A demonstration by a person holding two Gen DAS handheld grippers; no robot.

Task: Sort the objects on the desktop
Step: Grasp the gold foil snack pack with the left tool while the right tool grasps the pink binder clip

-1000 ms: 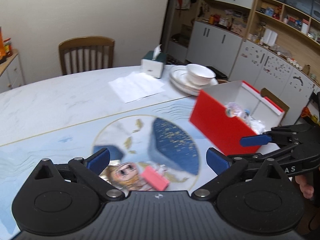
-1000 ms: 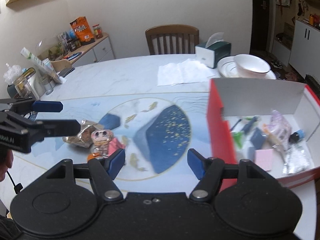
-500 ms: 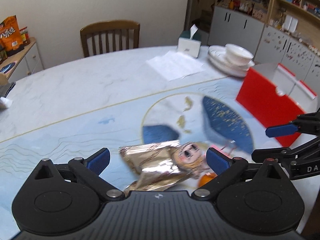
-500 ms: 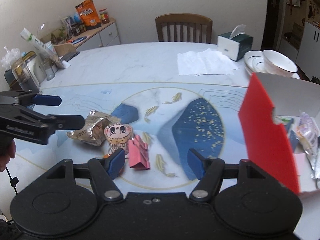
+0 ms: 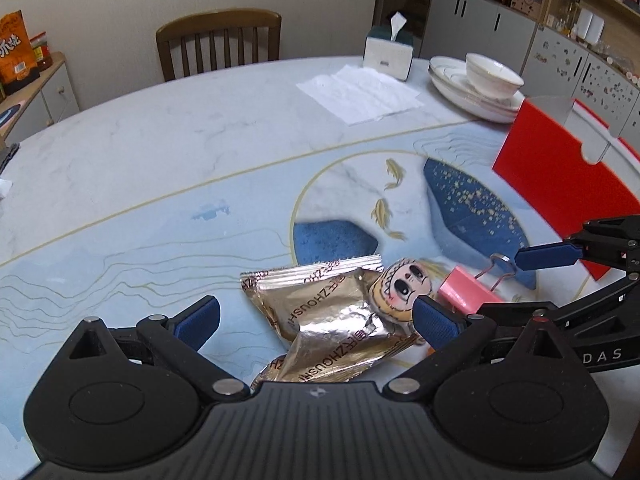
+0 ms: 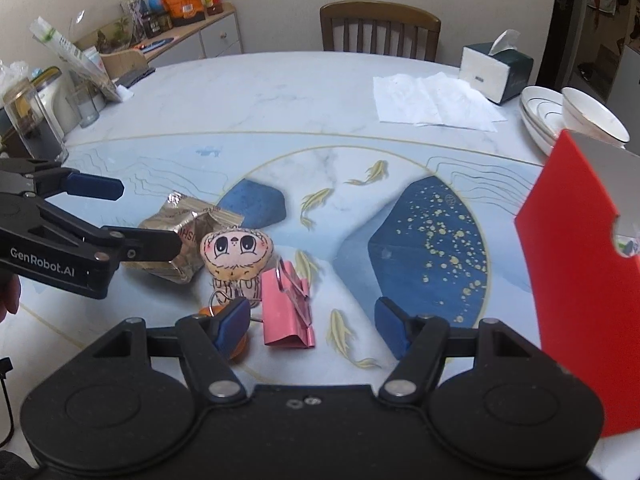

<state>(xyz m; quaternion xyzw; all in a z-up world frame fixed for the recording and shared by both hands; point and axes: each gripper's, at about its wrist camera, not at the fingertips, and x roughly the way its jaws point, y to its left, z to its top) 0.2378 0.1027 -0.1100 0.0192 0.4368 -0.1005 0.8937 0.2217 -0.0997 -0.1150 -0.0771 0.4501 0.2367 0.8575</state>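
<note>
A gold foil snack packet [image 5: 332, 320] lies on the table between the open fingers of my left gripper [image 5: 316, 322]; it also shows in the right wrist view [image 6: 180, 236]. Beside it lie a small doll keychain [image 6: 236, 260] and a pink binder clip [image 6: 286, 312]. My right gripper [image 6: 312, 328] is open and empty, hovering just above the clip; an orange item [image 6: 236, 344] is partly hidden behind its left finger. The red box [image 6: 576, 264] stands at the right; its contents are hidden.
A tissue box [image 6: 496, 68], white paper sheets [image 6: 432, 100] and stacked plates with a bowl [image 6: 576, 116] sit at the far right. A chair [image 6: 380, 28] stands behind the table. Jars and glasses [image 6: 40, 112] stand at the left edge.
Both grippers swung left away from the red box and closed in on the loose items. The left gripper now straddles the foil packet; the right hovers over the pink clip.
</note>
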